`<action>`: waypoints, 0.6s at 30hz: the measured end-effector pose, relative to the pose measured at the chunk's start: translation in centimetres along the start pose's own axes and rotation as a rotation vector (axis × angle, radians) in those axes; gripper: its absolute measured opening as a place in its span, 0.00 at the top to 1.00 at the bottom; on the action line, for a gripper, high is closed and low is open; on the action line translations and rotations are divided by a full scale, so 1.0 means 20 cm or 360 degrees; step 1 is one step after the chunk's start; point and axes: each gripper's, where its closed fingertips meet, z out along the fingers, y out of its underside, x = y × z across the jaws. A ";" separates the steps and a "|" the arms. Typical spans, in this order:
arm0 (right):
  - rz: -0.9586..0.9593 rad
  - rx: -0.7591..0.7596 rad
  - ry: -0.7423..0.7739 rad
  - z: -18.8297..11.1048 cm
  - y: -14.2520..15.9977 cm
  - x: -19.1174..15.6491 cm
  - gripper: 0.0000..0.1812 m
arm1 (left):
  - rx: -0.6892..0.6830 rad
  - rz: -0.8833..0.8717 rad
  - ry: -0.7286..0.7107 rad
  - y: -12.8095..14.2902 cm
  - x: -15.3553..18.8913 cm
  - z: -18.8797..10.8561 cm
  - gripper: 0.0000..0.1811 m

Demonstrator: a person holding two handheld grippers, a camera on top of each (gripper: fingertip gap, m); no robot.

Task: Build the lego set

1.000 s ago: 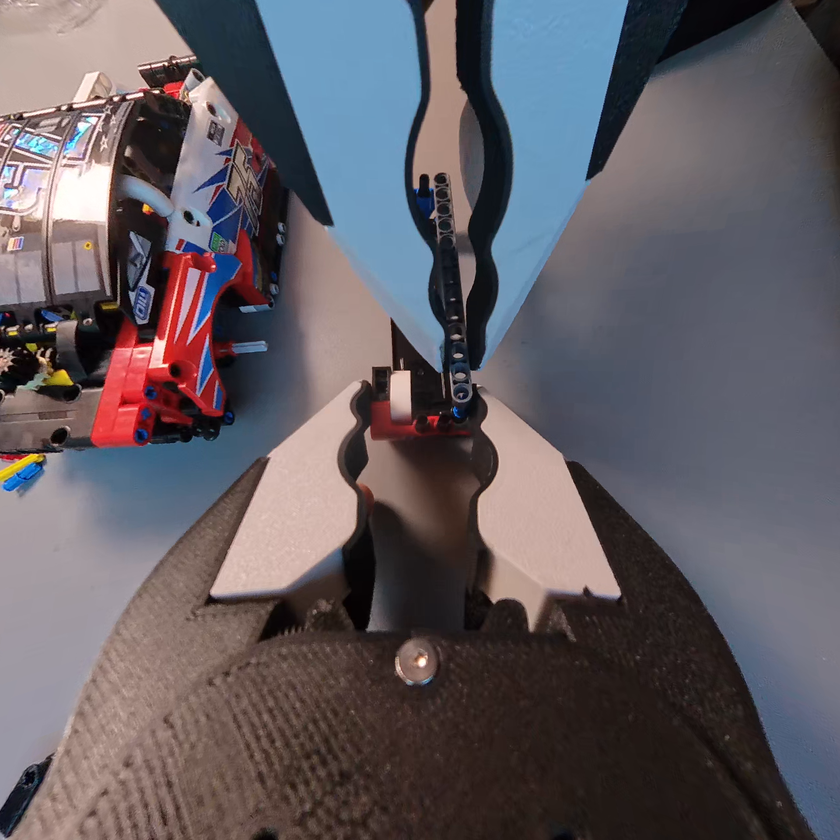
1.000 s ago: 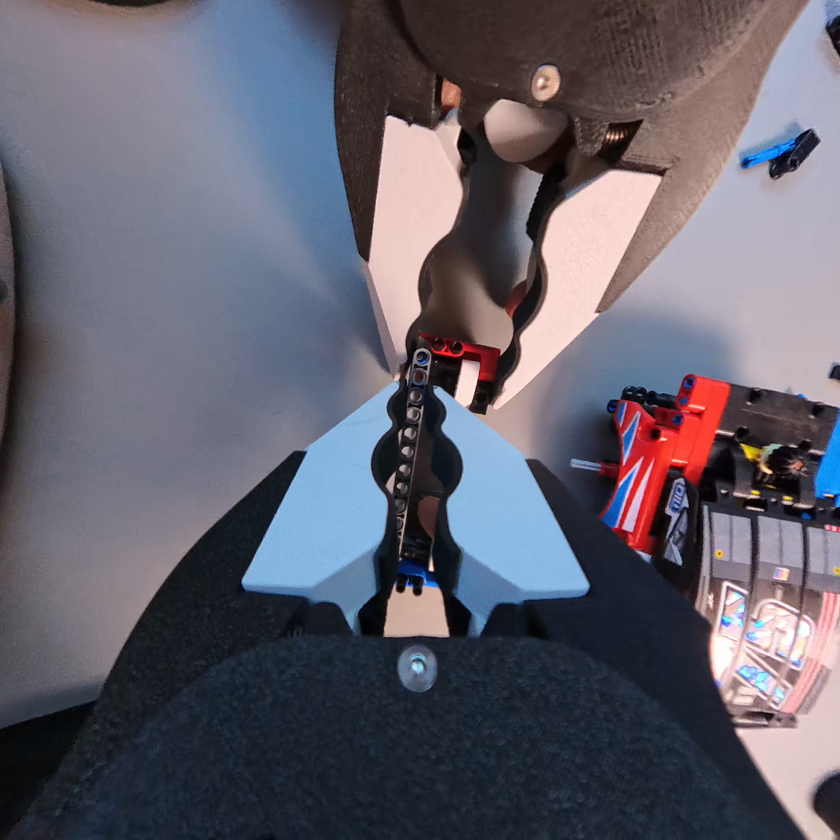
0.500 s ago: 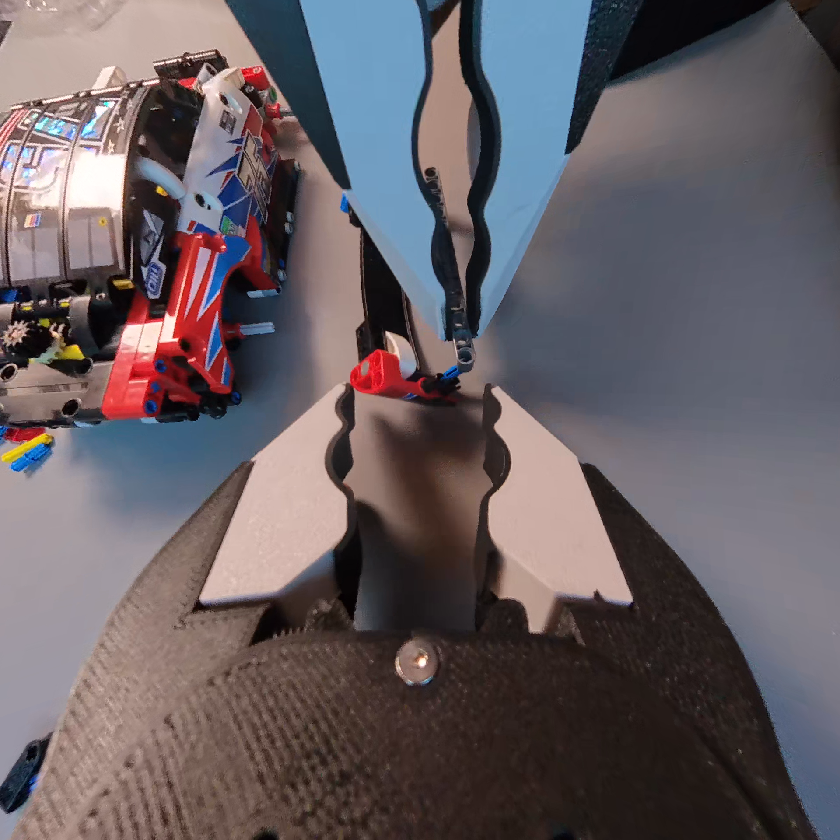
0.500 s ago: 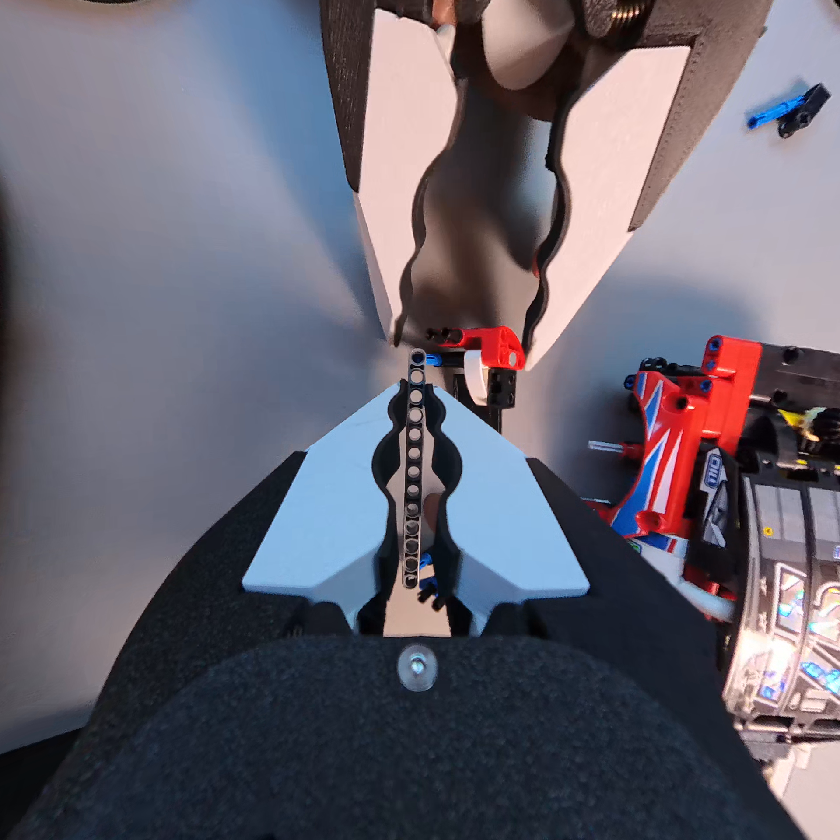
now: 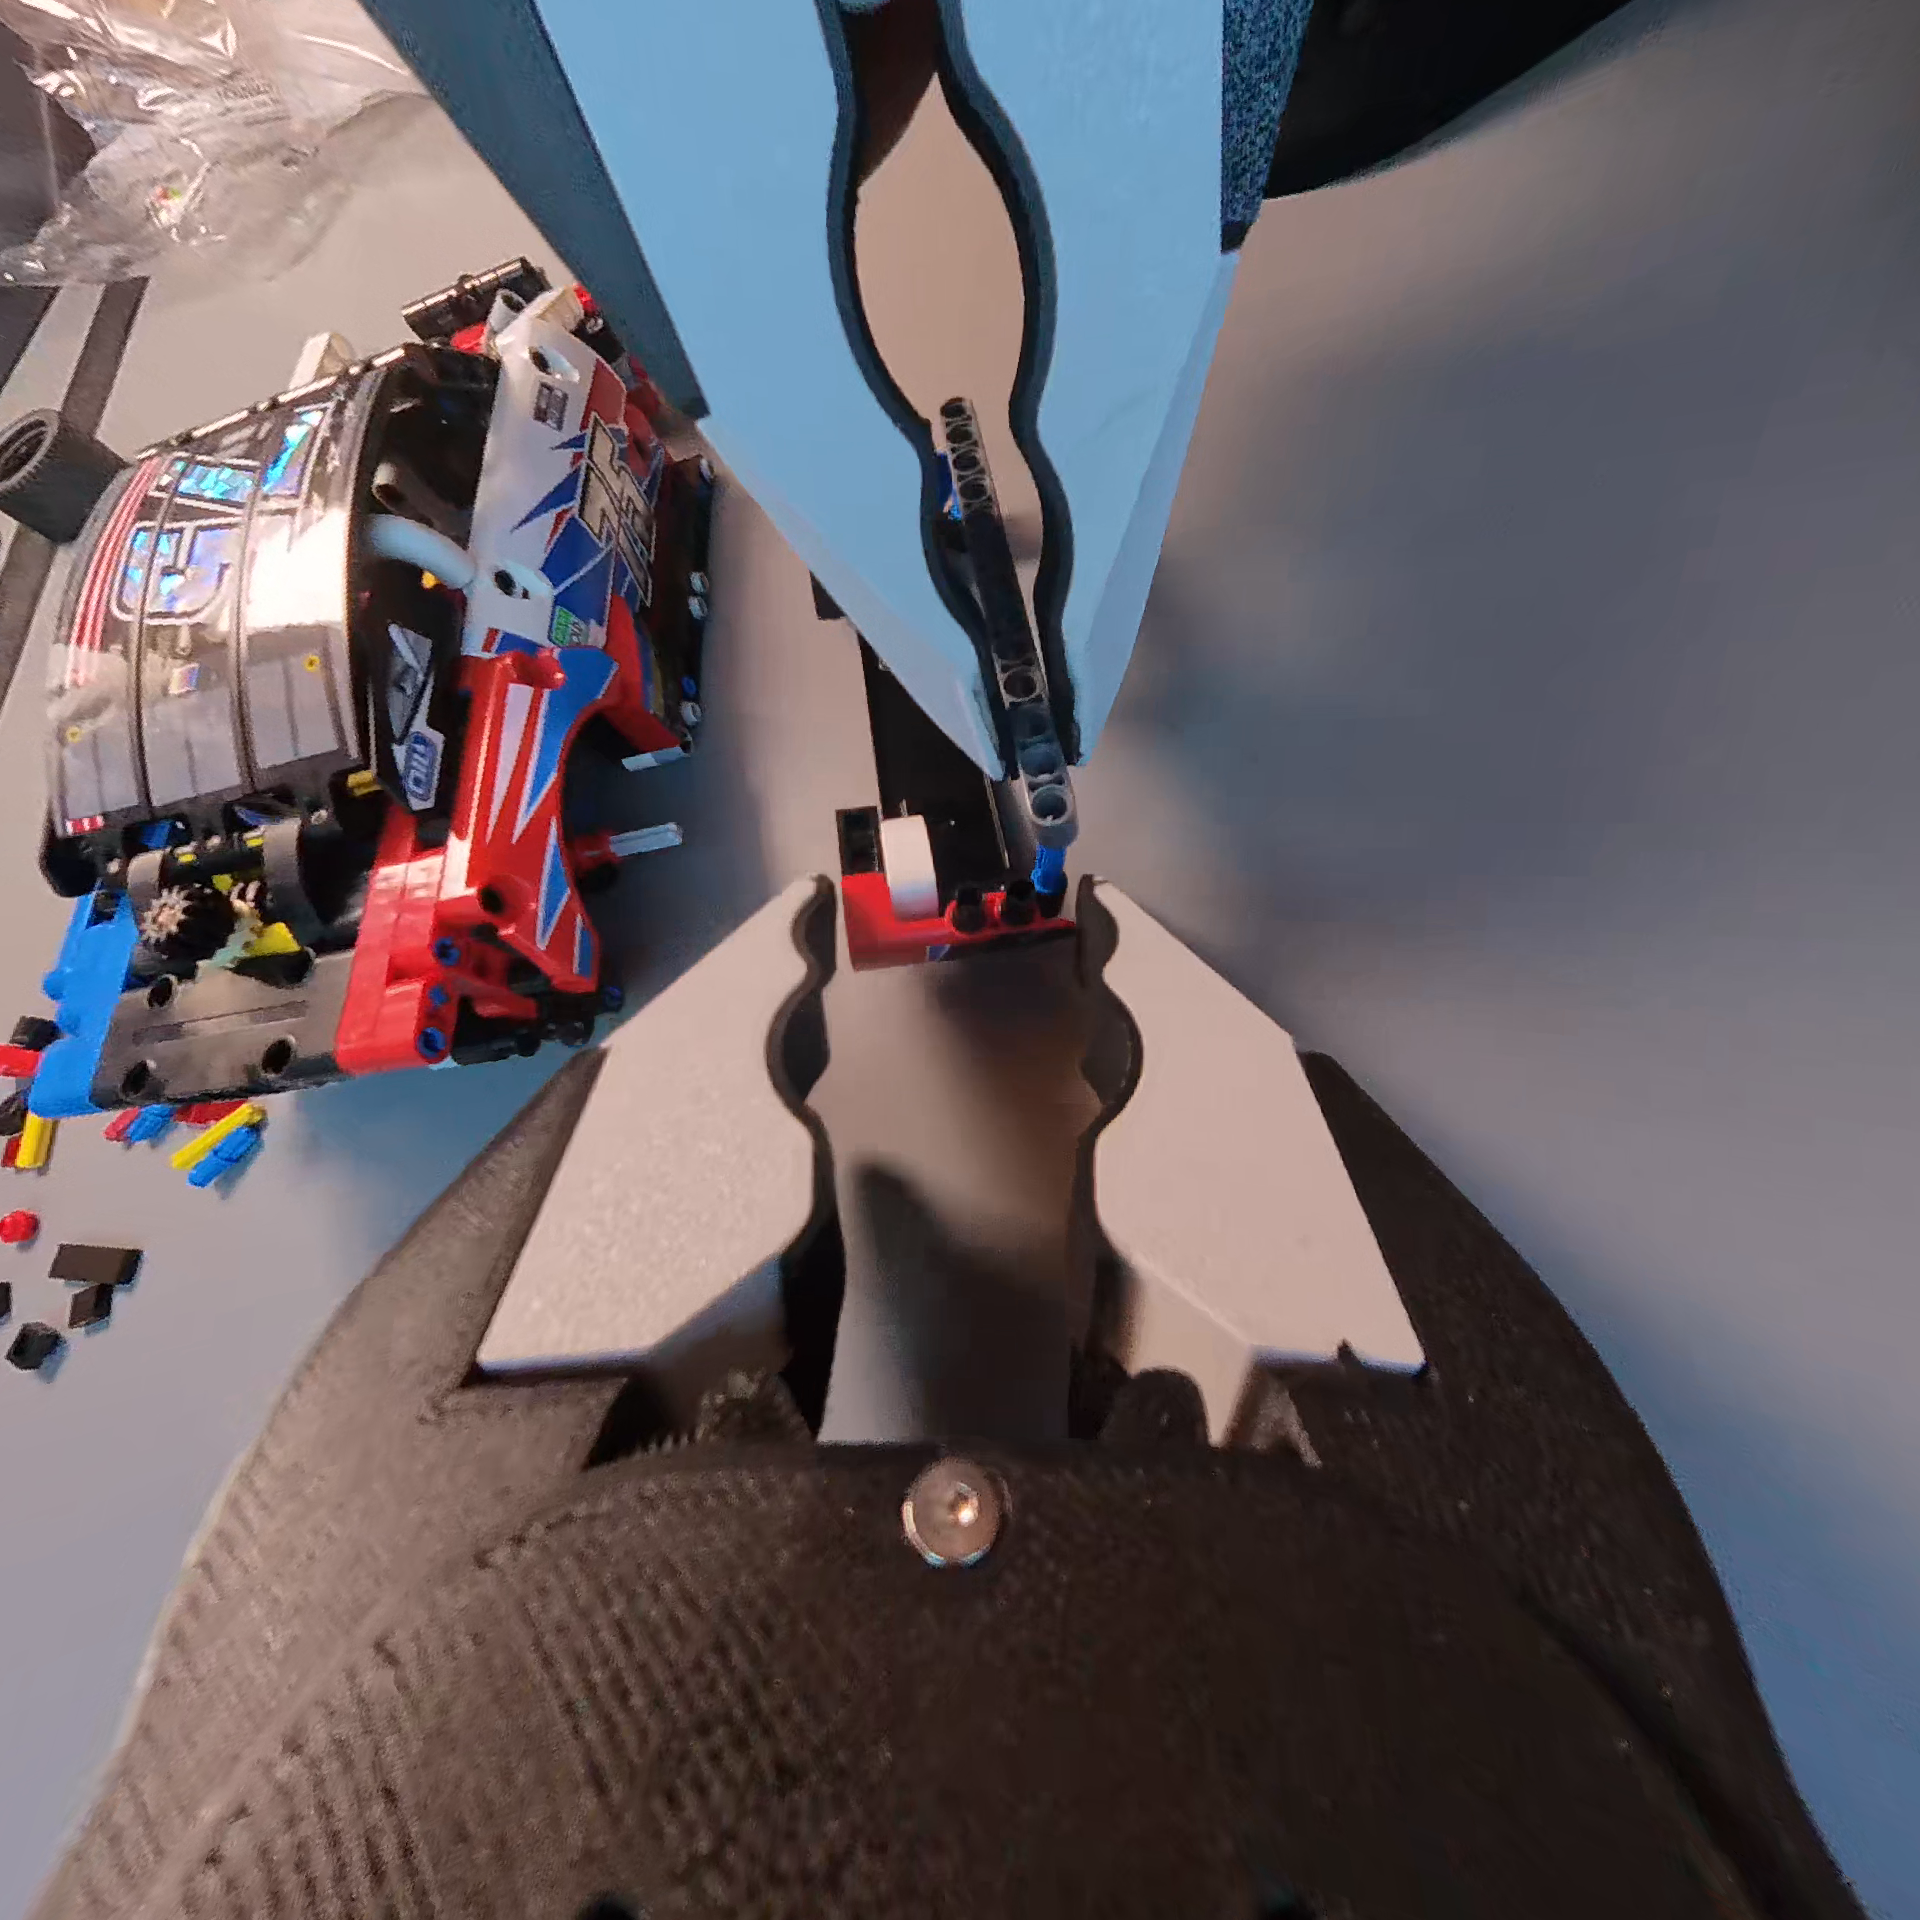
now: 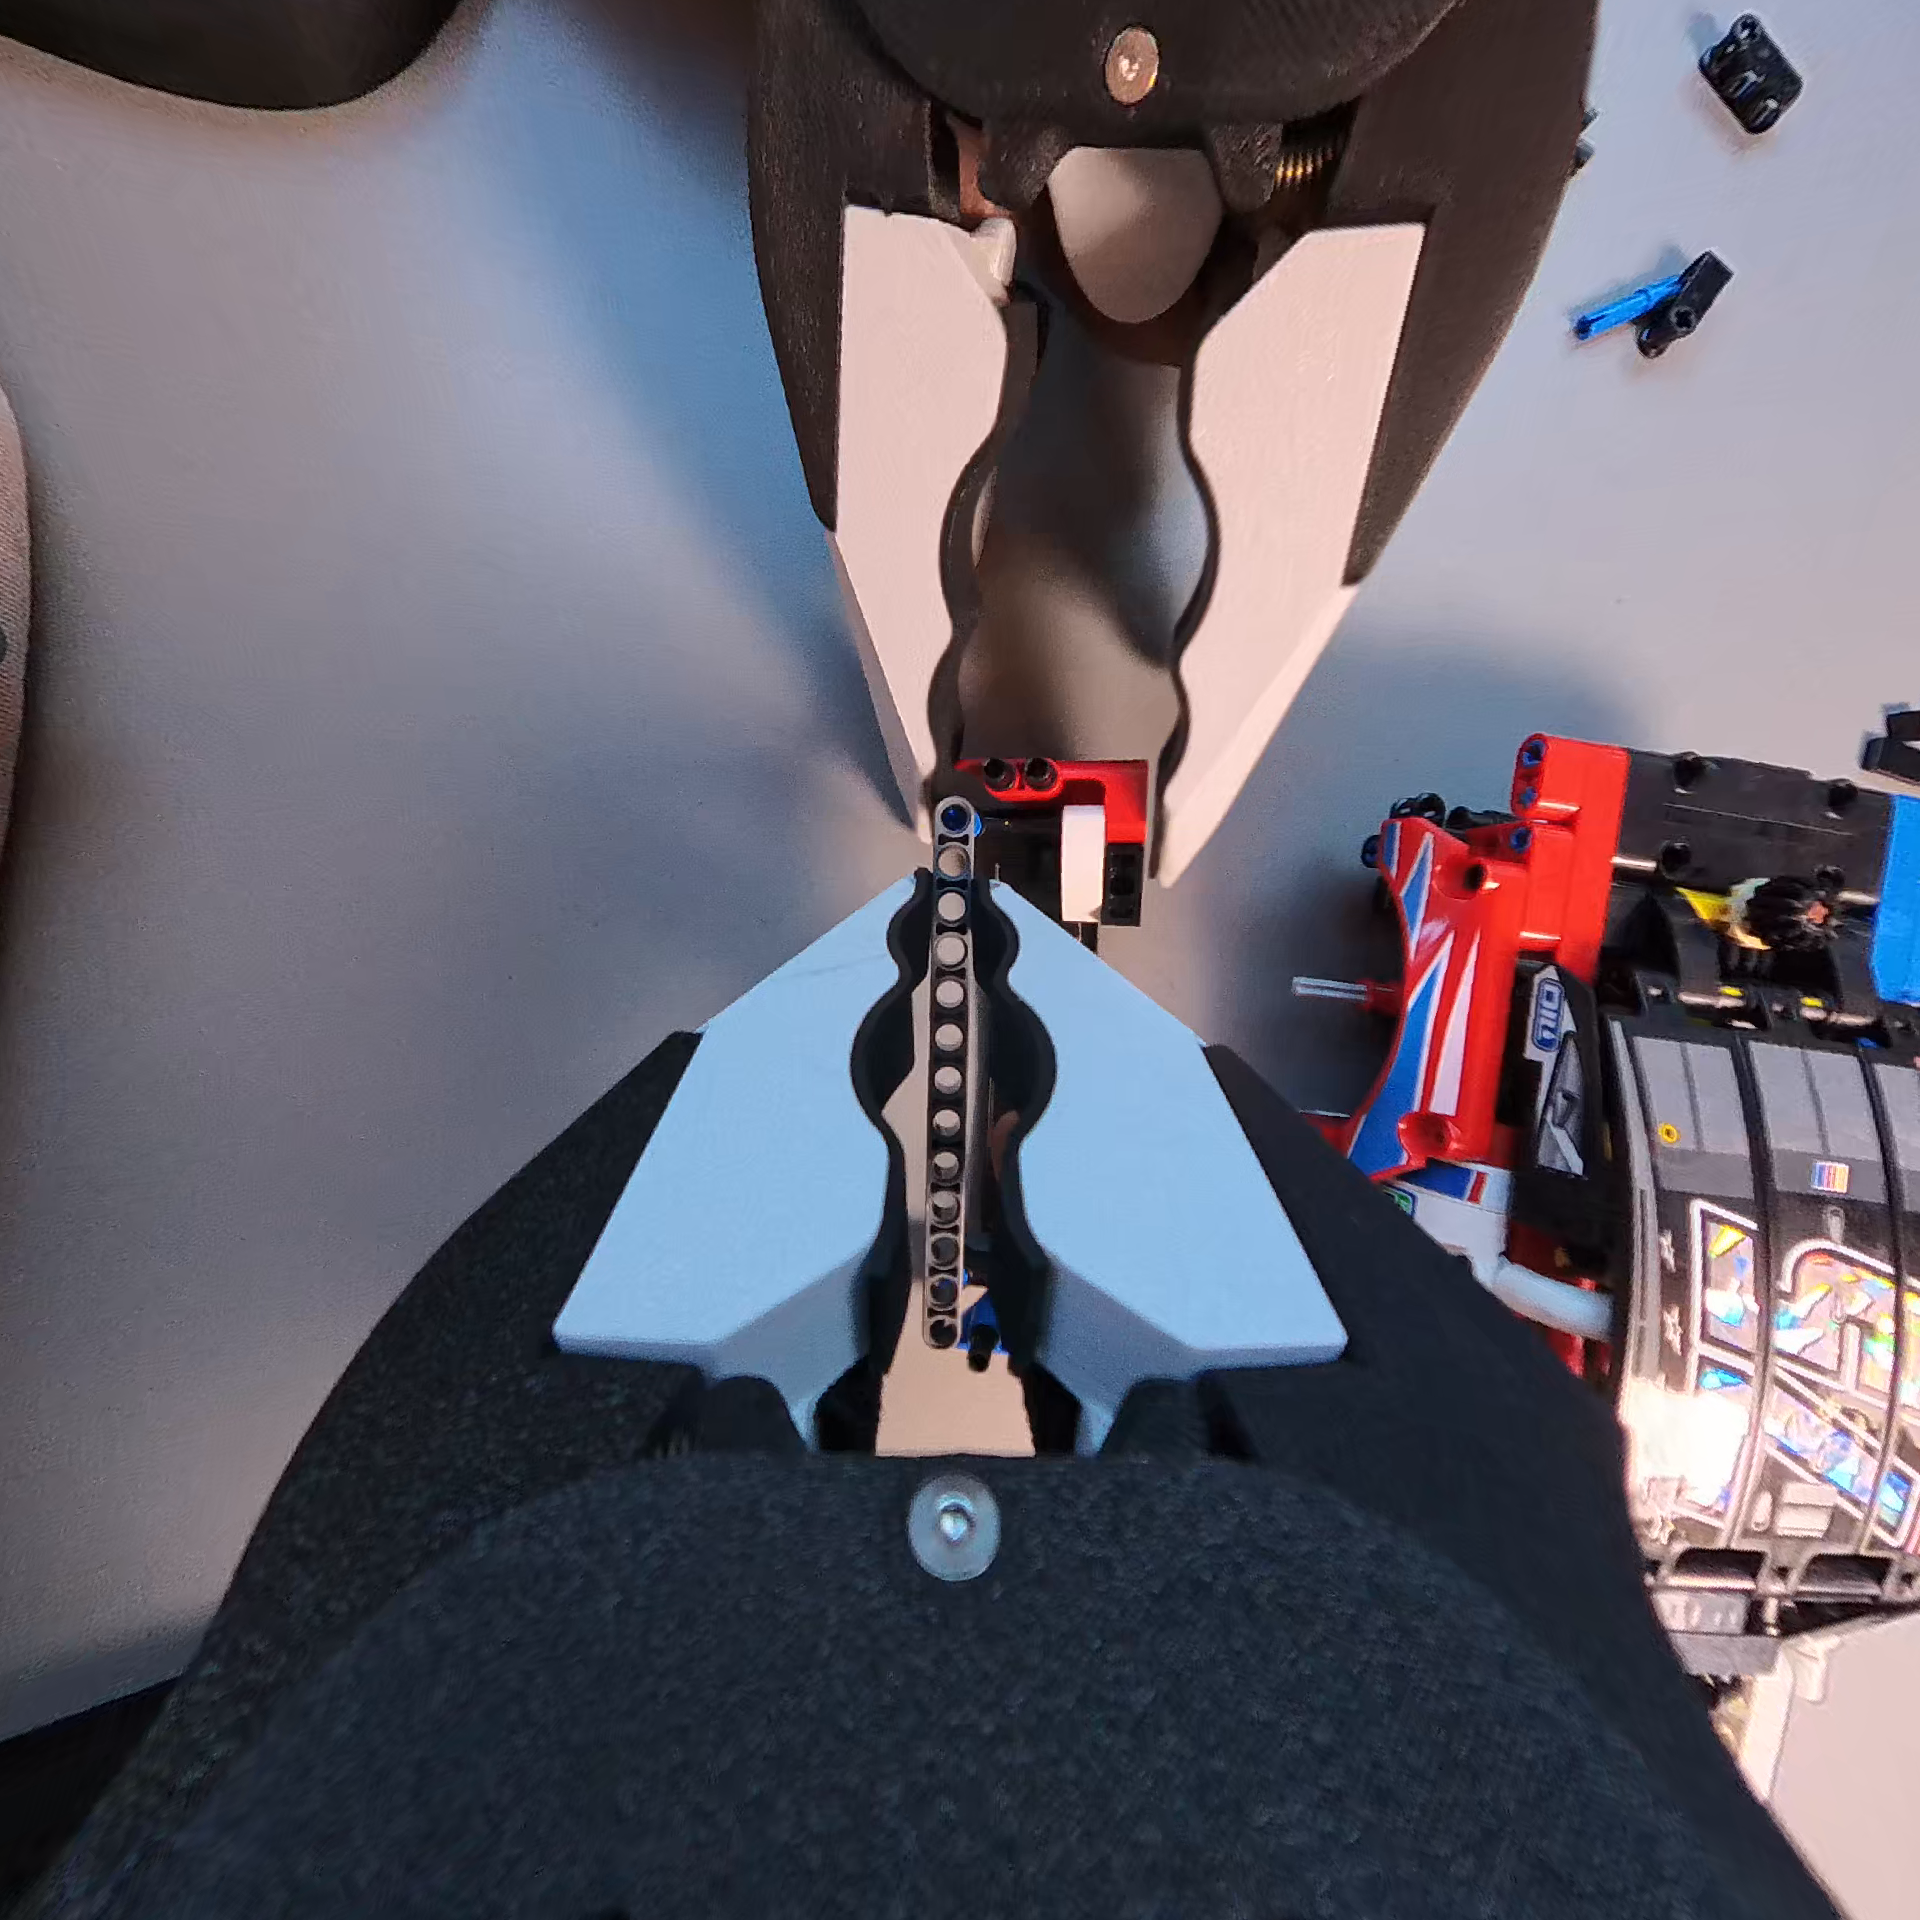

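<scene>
We see 2 grippers meeting tip to tip over a grey table [image 5: 1558, 727]. The right gripper [image 6: 956, 894], with pale blue fingers [image 6: 748, 1174], is closed on a long dark beam [image 6: 948, 1081] with a row of round holes. The beam runs along the gap between the fingers and sticks out a little past their tips. A blue pin [image 5: 1049, 864] sits at the beam's far end.

The left gripper [image 5: 956, 904], with grey fingers [image 5: 686, 1122], has its jaws partly open, just as wide as a small red piece [image 5: 935, 920], which sits between its fingertips. Both tips lie right at the ends of the piece, so it looks gripped. In the right wrist view the same left gripper [image 6: 1044, 821] comes in from the top with the red piece [image 6: 1081, 790] at its tips. That piece carries 2 black pins [image 6: 1016, 773], a white part [image 6: 1081, 862] and black parts behind it. The beam's tip meets the piece at the end by the black pins.

The car [image 5: 364, 727], in red, white, blue and black, lies on the table to the left in the left wrist view, well apart from the grippers. Loose bits [image 5: 213, 1143] in red, yellow, blue and black lie near it. A clear bag [image 5: 177, 114] lies at the far left corner. In the right wrist view 2 black connectors [image 6: 1683, 301] lie at the upper right.
</scene>
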 end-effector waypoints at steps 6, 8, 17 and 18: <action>-0.0038 -0.0034 0.0038 0.01 0.01 0.01 0.98 | -0.0027 -0.0091 0.0019 0.01 -0.01 0.01 0.77; -0.0086 -0.0072 0.0074 0.01 0.01 0.01 0.98 | -0.0033 -0.0122 0.0038 0.01 -0.01 0.02 0.77; -0.0215 -0.0175 0.0204 0.01 0.02 0.02 0.97 | -0.0050 -0.0209 0.0131 0.02 -0.01 0.03 0.77; -0.0214 -0.0177 0.0213 0.01 0.03 0.02 0.97 | -0.0052 -0.0219 0.0143 0.02 0.00 0.03 0.77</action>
